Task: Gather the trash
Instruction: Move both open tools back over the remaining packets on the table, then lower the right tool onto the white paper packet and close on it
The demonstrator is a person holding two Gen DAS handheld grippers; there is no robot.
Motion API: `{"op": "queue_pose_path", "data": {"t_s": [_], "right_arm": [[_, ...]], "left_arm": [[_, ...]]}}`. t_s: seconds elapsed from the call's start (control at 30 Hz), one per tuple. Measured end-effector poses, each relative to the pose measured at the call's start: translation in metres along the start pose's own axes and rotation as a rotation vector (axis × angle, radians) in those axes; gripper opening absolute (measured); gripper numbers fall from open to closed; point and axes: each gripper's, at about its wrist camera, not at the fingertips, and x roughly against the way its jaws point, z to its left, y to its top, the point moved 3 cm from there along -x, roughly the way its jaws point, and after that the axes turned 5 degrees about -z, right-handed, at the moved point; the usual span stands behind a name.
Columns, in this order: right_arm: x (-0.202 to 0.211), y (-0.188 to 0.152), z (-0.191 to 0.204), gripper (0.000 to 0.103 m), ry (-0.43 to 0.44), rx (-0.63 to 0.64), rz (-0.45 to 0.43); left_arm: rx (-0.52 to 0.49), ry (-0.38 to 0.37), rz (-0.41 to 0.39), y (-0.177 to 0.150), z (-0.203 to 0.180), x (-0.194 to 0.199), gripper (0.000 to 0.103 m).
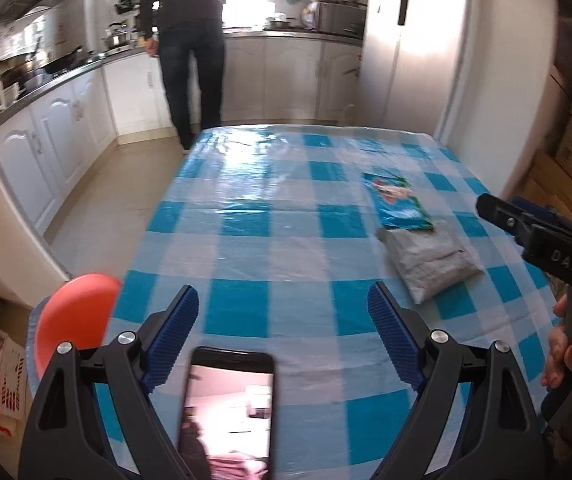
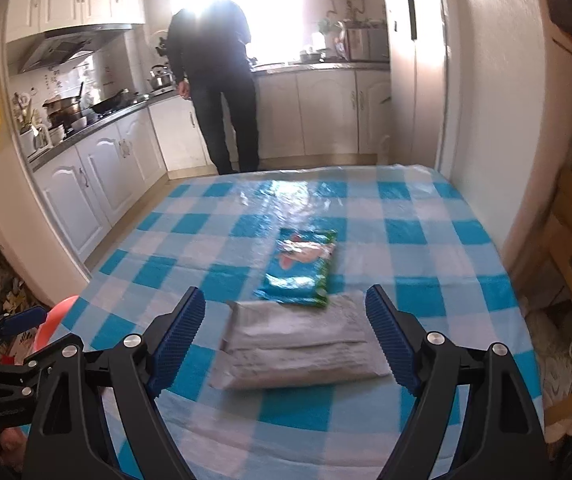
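Observation:
A grey plastic mailer bag (image 2: 298, 344) lies flat on the blue-and-white checked table (image 2: 426, 240), with a blue-green snack wrapper (image 2: 302, 264) just beyond it, overlapping its far edge. My right gripper (image 2: 286, 300) is open and empty, its jaws on either side of the grey bag's near part, above it. My left gripper (image 1: 284, 300) is open and empty over the table's near left part. In the left wrist view the grey bag (image 1: 430, 260) and the wrapper (image 1: 396, 200) lie ahead to the right, and the right gripper (image 1: 498, 210) reaches in from the right.
A phone (image 1: 230, 412) lies on the table by my left gripper. An orange-red round thing (image 1: 74, 316) sits off the table's left edge. A person (image 2: 218, 92) stands at the kitchen counter beyond the table. A wall (image 2: 486, 80) borders the right side.

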Motion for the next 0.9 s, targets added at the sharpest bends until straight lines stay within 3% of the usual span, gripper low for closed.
{"op": "queue_pose_path", "data": {"t_s": [0.3,0.4,0.53,0.9], "right_arm": [[-0.003,-0.017,-0.062,0.082,-0.056,-0.115,0.033],[-0.008,-0.023,-0.073,0.082,-0.012,-0.147,0.058],[-0.024,-0.035,-0.061,0.082,0.091,-0.118,0.13],[-0.048,-0.049,0.0,0.082,0.208,0.09,0.236]], "left_arm": [[-0.082,-0.079,0.015,-0.003,-0.044,-0.013,0.087],[-0.105,-0.072,0.019,-0.005,-0.053,-0.018,0.087],[-0.085,-0.056,0.028,-0.003,-0.047,-0.024,0.087],[0.018,0.012,0.03,0.011,-0.011,-0.033,0.087]]}}
